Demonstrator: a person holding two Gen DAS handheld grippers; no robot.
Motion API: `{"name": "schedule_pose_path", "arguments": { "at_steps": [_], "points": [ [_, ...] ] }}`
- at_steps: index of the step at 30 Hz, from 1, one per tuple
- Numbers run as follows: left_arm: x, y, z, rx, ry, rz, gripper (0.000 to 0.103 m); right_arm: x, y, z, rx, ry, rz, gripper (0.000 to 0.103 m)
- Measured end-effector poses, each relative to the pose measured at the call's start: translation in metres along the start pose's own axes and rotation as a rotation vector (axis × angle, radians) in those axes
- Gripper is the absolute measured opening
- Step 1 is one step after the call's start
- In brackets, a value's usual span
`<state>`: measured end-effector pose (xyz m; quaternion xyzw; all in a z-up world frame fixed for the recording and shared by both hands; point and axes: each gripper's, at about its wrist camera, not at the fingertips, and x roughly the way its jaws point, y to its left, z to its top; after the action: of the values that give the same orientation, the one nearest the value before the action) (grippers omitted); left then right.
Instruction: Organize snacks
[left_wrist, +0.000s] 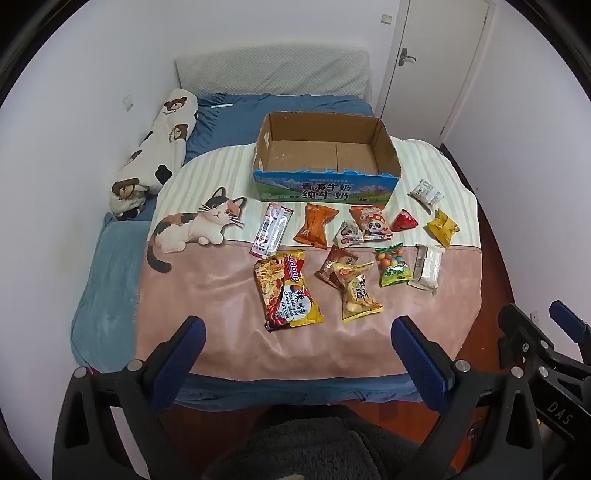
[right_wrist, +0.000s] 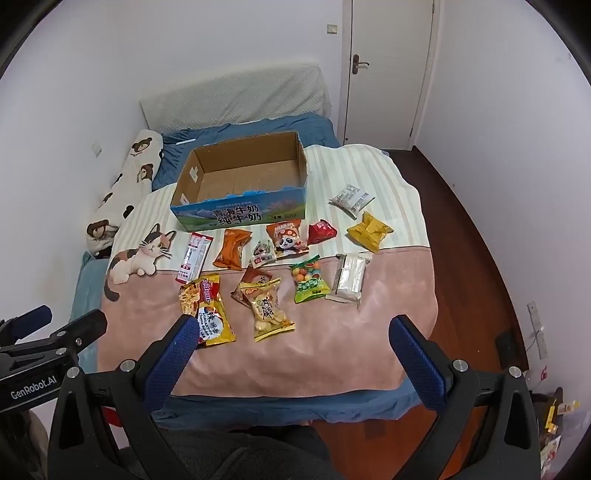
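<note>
Brown packet (left_wrist: 331, 266): half covered by yellow packet (left_wrist: 357, 291) at five o'clock. Shelf clutter (right_wrist: 554, 417): cut off, blurred, unidentifiable.

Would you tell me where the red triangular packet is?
The red triangular packet lies right of centre in both views, between the panda packet and the yellow packet.
</note>
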<state>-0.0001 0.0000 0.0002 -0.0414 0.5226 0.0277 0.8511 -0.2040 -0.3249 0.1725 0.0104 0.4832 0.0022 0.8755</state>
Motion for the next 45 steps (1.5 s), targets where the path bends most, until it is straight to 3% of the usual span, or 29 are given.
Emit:
{"name": "schedule_pose_path", "arguments": {
  "at_steps": [8, 15, 17, 45],
  "points": [
    [0.0, 0.0, 0.0, -0.001, -0.003, 0.003, 0.103, -0.005, 0.001, -0.005, -0.007, 0.0, 0.007, 0.103],
    [-0.008, 0.0, 0.008, 0.0, -0.008, 0.01, 0.103, 0.003, 0.001, 0.017, -0.007, -0.002, 0.015, 0.103],
    [-0.007, 0.002, 0.006, 0.0, -0.007, 0.009, 0.103, -0.005, 0.003, 0.005, -0.009, -0.02, 0.013, 0.103],
    [-0.016, 0.004, -0.007, 0.006, -0.02, 0.0, 0.103, -0.01, 0.009, -0.005, -0.012, -0.018, 0.014, 0.103]
  ]
}}
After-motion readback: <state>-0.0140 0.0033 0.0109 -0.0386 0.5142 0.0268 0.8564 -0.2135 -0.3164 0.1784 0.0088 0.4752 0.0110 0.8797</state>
